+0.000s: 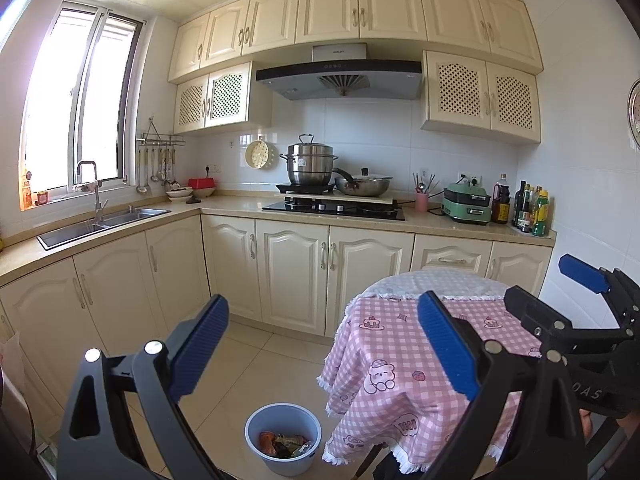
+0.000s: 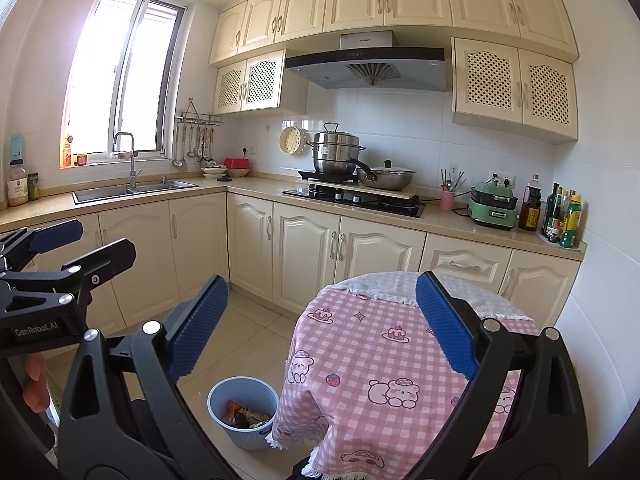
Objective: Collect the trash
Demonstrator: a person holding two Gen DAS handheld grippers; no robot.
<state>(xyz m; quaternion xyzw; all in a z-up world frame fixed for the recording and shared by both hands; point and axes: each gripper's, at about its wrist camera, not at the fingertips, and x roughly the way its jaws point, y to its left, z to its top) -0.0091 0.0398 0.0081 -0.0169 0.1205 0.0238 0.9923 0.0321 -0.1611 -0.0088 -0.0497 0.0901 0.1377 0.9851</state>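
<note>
Currently both grippers are held raised, fingers wide and holding nothing: left gripper point(image 1: 324, 352), right gripper point(image 2: 322, 328). Below them, on the floor beside the surface point(image 2: 400, 360), stands the bin point(image 2: 243, 414), and the trash point(image 2: 246, 416) lies inside it. No loose trash shows on the pink checked cloth or the floor tiles, so collection appears complete or nearly so. Farther back are the cabinets point(image 1: 292, 272), then the sink point(image 1: 104, 220), stove point(image 1: 336, 208) and hood point(image 1: 340, 78).

Pink-white check tablecloth point(image 2: 384, 356) w/ bear prints; pale blue bin point(image 2: 242, 416) near left, orange wrappers point(image 2: 246, 416) inside; cream cabinets point(image 2: 304, 252) far.
</note>
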